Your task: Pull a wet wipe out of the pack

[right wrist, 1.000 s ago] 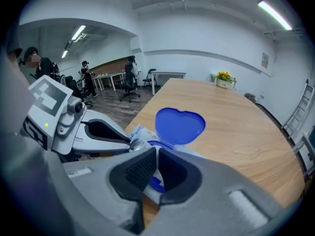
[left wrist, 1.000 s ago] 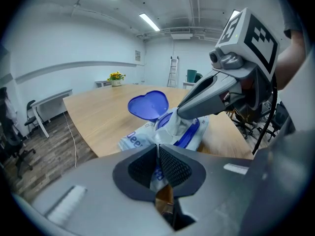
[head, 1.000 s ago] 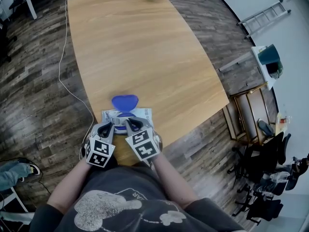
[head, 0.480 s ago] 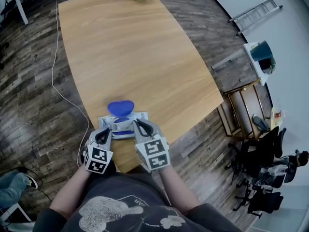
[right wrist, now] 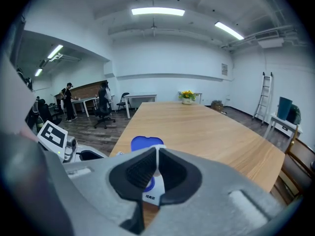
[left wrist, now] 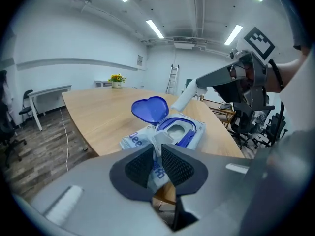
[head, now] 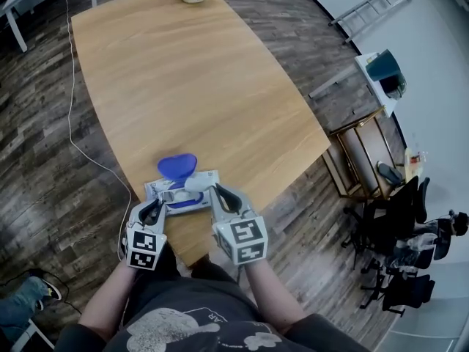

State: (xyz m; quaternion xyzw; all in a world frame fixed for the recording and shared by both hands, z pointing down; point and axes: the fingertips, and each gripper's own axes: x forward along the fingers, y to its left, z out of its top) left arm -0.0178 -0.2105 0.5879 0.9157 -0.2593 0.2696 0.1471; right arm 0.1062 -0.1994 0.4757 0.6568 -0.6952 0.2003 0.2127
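The white soft-plastic wet-wipe pack (head: 152, 188) lies at the 6 o'clock edge of the long light wooden table (head: 183, 72). Its blue heart-shaped plastic lid (head: 177, 166) is flipped open toward 12 o'clock. The left gripper (head: 163, 199), at the pack's 8 o'clock, has just been opening its jaws. They stand narrowly apart with the pack's near edge between them. The right gripper (head: 209, 190), at 4 o'clock, is clamped tight on a white wet wipe (head: 194, 184) stretched up from the pack's opening.
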